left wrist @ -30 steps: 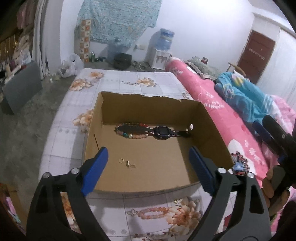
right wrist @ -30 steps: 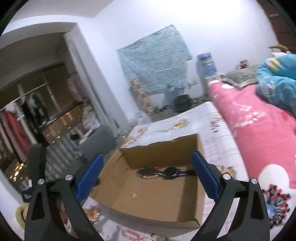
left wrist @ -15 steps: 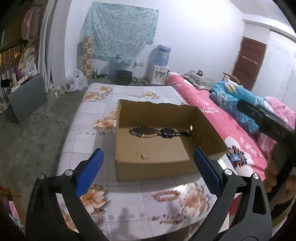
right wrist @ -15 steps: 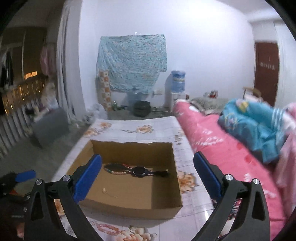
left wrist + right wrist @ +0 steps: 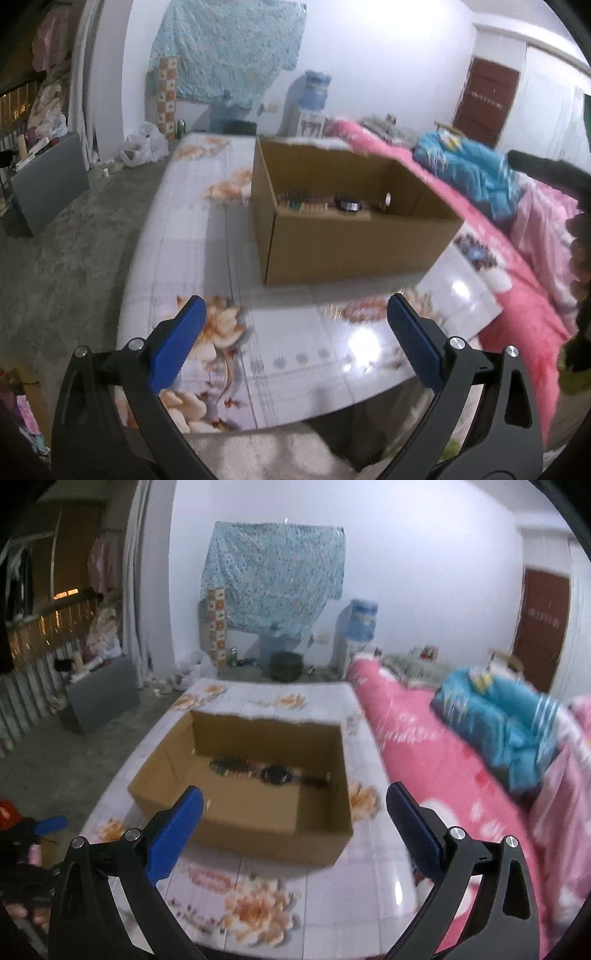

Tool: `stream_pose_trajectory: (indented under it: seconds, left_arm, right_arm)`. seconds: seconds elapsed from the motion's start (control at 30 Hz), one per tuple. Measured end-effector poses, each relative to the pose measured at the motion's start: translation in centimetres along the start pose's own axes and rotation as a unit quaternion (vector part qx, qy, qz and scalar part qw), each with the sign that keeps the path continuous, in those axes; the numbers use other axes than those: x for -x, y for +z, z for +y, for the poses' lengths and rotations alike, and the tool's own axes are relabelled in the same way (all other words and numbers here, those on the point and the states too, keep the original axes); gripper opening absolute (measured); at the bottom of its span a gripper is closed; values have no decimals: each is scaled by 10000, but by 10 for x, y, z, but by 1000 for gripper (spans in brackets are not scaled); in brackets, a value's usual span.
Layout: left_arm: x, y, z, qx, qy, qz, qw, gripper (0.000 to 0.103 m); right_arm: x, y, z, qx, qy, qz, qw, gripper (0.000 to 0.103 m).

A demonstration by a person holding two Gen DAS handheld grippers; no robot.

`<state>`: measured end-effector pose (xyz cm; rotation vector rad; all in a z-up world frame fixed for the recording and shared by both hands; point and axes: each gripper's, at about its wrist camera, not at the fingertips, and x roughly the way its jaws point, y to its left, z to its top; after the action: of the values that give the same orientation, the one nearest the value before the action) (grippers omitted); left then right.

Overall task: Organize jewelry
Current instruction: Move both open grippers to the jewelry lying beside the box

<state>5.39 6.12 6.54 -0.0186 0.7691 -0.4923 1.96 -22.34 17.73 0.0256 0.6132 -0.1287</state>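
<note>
Since before: both my claws have pulled back and dropped lower; the box (image 5: 354, 236) that sat right under my left fingers now stands well ahead of them, its near wall hiding most of its floor.
Left claw (image 5: 293, 332): spread wide, nothing between the blue pads (image 5: 173, 345), hovering over the near end of the table (image 5: 295, 354).
Pink bracelet (image 5: 364, 306): on the table, just ahead of my left claw and a little to its right, between me and the box. Blurred, but the bead loop reads clearly enough. In my right view the same bracelet (image 5: 207, 877) lies just ahead of my left-hand finger.
Box: ahead of both claws, open at the top. Against its far wall lie a dark bead bracelet (image 5: 232, 766), then a watch (image 5: 277, 773) to its right.
Right claw (image 5: 293, 814): also spread and empty, aimed at the box from farther right.
Step in hand: my guess is the pink bracelet goes in next, being the one loose piece outside the box.
How to do it well: I would come down with my left claw straddling one side of the loop, not its whole width, and let the pads touch the table before closing, so the beads don't roll out.
Carry: lift clear of the near wall, then let go low over bare cardboard, beside the pieces already lying there.
Caution: the tabletop is glossy, so a sideways nudge may send the beads skating.
</note>
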Motion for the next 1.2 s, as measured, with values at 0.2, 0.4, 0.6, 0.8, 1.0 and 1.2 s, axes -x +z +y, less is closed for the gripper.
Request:
stream_pose_trajectory:
  seconds: [0.2,0.4,0.6,0.8,1.0,1.2]
  left_arm:
    - [-41,-23,-5,-290,119,493,9983,95]
    - [-81,-30,-12,-605,317,911,9935,95]
    - [-105,-32,-9,-658,536,1093,9904,95]
    - [-114,-43,-9,-823,584,1135,9884,95]
    - [-115,-42,-8,-810,539,1228,9877,95]
    - [-116,-41,-6,-819,521,1161,9885,95]
  right_arm:
    - [-39,-76,-15,-190,188,843,9961,97]
    - [-92,-139,-29,-445,-7,1724,9840,97]
    - [-115,-159,-43,-517,-184,1974,9788,97]
    - [-125,-166,-36,30,-447,1966,9795,97]
    - [-129,-168,-49,-220,-65,1976,9800,97]
    - [-123,-154,-41,-54,-33,1992,9799,97]
